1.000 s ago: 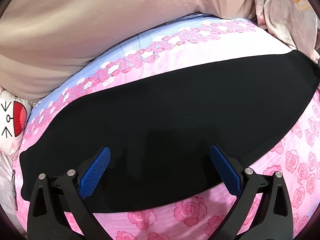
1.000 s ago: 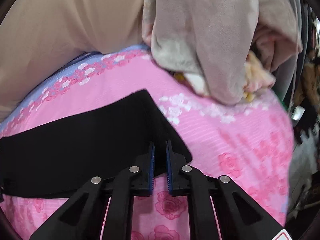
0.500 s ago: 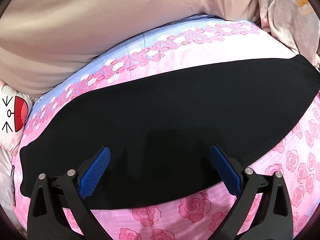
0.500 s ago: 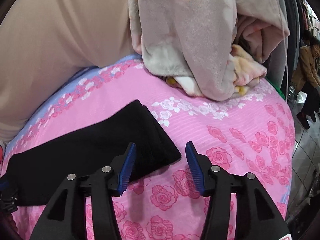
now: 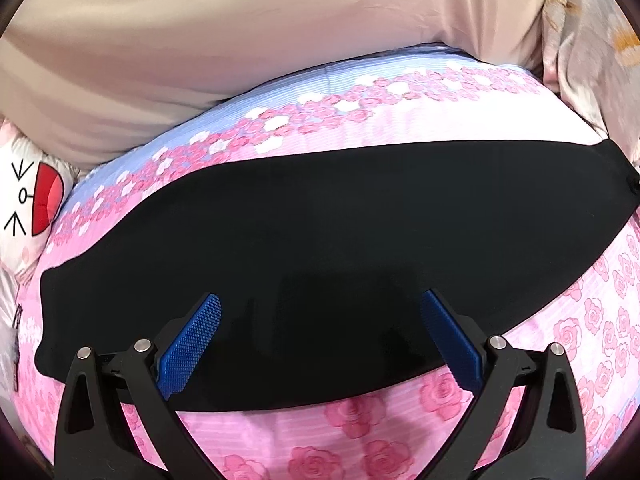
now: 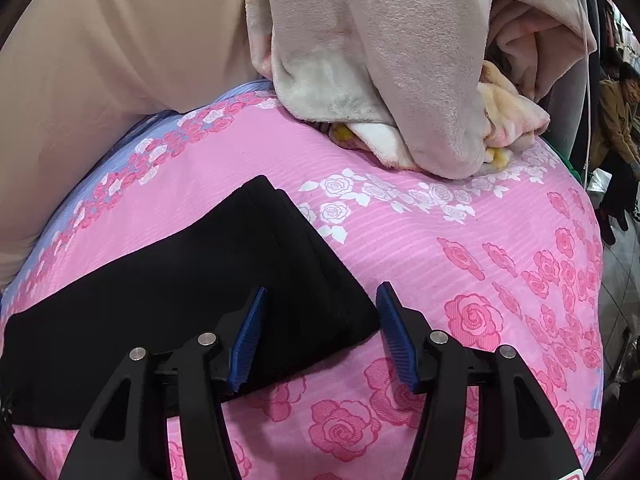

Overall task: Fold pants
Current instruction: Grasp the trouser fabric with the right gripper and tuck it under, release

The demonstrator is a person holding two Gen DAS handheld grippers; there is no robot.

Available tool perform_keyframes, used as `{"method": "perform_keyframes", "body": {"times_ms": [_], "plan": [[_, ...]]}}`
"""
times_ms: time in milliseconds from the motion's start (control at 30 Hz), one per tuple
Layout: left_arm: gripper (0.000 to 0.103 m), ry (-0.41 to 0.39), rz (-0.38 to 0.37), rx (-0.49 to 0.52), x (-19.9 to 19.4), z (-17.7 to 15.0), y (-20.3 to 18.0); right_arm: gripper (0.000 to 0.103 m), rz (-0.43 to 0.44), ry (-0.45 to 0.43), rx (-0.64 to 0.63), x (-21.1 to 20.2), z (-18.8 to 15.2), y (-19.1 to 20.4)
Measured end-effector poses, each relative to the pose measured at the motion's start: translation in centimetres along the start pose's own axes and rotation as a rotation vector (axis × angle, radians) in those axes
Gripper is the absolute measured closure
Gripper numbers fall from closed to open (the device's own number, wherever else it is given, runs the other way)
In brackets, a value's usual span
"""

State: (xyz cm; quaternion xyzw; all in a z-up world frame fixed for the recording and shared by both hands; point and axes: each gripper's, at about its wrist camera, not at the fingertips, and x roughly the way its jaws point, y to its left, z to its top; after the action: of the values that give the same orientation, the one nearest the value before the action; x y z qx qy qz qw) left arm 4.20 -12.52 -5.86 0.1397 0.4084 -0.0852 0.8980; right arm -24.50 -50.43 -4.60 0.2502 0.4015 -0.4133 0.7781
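The right gripper (image 6: 320, 330) has let go, its jaws opening around the black pants' (image 6: 180, 300) corner, left gripper (image 5: 320, 340) wide above them: fold laid.

a bed (image 6: 460, 240) is lying under a pink sheet printed with roses, a blue band running along its far edge. a beige headboard (image 5: 200, 40) is rising behind it. a heap of plush blankets (image 6: 380, 60) is sitting at the far corner. a cartoon pillow (image 5: 28, 200) is peeking in beside the headboard. a tiled floor (image 6: 616, 292) is showing beyond the bed, where a person (image 6: 616, 120) in a brown coat is bending.
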Motion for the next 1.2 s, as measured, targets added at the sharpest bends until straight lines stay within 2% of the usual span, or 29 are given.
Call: {"method": "perform_keyframes", "body": {"times_ms": [67, 100, 133, 200, 267, 367, 467, 567, 633, 767, 900, 1067, 1133, 1200], "plan": [[0.005, -0.004, -0.003, -0.011, -0.1, -0.2, 0.7, 0.049, -0.023, 0.003, -0.021, 0.1, -0.1, 0.4], [0.005, -0.005, -0.004, -0.015, -0.1, -0.3, 0.9, 0.056, -0.022, 0.007, -0.037, 0.2, -0.1, 0.5], [0.005, -0.005, -0.003, -0.020, -0.1, -0.5, 1.3, 0.068, -0.013, 0.011, -0.041, 0.1, -0.1, 0.8], [0.005, -0.006, -0.001, -0.032, 0.0, -0.6, 2.0, 0.082, 0.031, 0.030, -0.019, 0.1, -0.2, 1.4], [0.005, -0.001, 0.001, -0.050, 0.1, -0.8, 2.8, 0.083, 0.031, 0.023, -0.019, -0.3, -0.2, 2.2], [0.005, 0.004, 0.007, -0.073, 0.4, -0.9, 4.1, 0.083, 0.116, 0.005, 0.011, -1.8, -0.1, 3.8], [0.005, 0.009, 0.005, -0.096, 0.7, -1.1, 5.4, 0.084, 0.215, -0.009, -0.013, -3.5, 0.2, 7.3], [0.005, 0.018, -0.004, -0.113, 0.9, -1.4, 6.4, 0.083, 0.296, 0.007, -0.088, -4.5, 0.1, 12.0], [0.005, 0.017, -0.014, -0.119, 0.9, -1.8, 7.2, 0.083, 0.382, 0.031, -0.133, -4.9, -0.4, 15.9], [0.005, 0.021, -0.015, -0.126, 0.9, -2.9, 8.9, 0.083, 0.527, 0.097, -0.222, -4.6, -2.1, 23.6], [0.005, 0.024, -0.008, -0.155, 0.7, -4.0, 11.4, 0.083, 0.619, 0.161, -0.330, -4.0, -4.6, 31.3], [0.005, 0.028, 0.021, -0.223, 0.8, -5.2, 15.4, 0.083, 0.666, 0.231, -0.440, -3.0, -9.0, 38.2], [0.005, 0.037, 0.030, -0.249, 1.0, -5.5, 16.5, 0.081, 0.624, 0.259, -0.518, -2.2, -11.7, 40.6], [0.005, 0.045, 0.035, -0.268, 1.3, -5.7, 17.4, 0.080, 0.559, 0.245, -0.590, -1.5, -13.5, 42.0]]}}
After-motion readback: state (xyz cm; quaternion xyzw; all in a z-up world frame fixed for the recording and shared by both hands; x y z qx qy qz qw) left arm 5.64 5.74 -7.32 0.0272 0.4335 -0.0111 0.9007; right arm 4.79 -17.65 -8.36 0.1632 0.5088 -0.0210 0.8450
